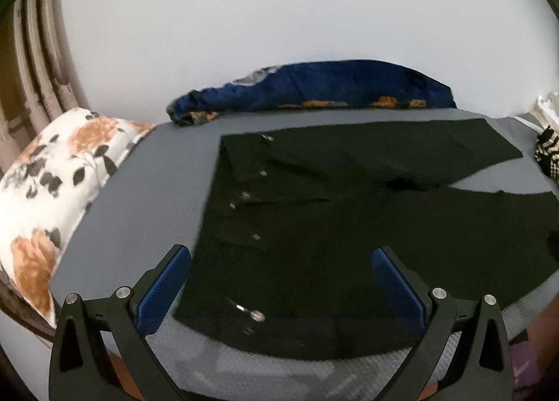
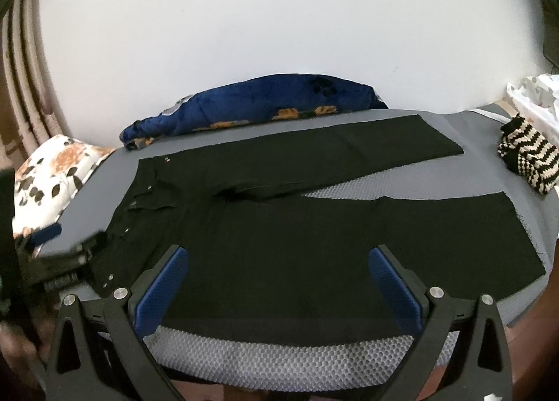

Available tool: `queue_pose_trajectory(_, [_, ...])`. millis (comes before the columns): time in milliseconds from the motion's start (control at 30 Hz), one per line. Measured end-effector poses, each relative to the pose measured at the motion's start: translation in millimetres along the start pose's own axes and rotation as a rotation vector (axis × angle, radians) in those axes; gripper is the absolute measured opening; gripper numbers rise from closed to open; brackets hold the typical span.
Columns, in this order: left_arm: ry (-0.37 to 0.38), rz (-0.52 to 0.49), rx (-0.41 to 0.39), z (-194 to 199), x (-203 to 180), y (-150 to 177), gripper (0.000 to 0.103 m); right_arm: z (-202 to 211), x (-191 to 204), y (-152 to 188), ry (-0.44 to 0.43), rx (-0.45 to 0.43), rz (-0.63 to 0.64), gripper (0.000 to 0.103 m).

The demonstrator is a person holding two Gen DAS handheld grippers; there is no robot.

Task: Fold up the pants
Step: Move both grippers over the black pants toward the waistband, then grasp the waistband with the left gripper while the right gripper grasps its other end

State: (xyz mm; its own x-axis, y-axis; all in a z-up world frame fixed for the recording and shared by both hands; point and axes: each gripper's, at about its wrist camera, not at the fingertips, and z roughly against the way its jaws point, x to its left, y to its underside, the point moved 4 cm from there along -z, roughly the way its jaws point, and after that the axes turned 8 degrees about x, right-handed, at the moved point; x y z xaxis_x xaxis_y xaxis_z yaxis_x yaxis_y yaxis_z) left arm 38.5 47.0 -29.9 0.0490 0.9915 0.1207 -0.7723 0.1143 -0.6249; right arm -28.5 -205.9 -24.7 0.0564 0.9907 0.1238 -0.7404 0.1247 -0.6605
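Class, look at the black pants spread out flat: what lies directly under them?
The pants lie on a grey mat, which shows between the legs and around the edges. A honeycomb mesh edge shows in front. Whatever lies under the fabric itself is covered.

Your left hand-held gripper [image 1: 279, 271] is spread wide, blue pads [image 1: 164, 291] apart, gripping nothing. Your right hand-held gripper [image 2: 277, 270] is the same: spread wide, level, pointing far, nothing between fingers.
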Motion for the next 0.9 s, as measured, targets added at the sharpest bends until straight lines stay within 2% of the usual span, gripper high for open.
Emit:
queue_pose_trajectory(200, [-0.026,-0.025,0.005,-15,31,-32,0.103,8,3,4,0.019,0.002,0.063,0.103])
queue_pose_trajectory(400, [-0.039,-0.049,0.021,-41,55,-60,0.103,5,8,-10,0.014,0.017,0.071,0.103])
queue_pose_trajectory(567, [-0.048,-0.070,0.040,-64,63,-77,0.103,-3,24,-25,-0.017,0.030,0.086,0.103])
queue_pose_trajectory(900, [-0.018,-0.063,0.088,-107,69,-93,0.103,-29,54,-53,-0.078,0.056,0.117,0.103])
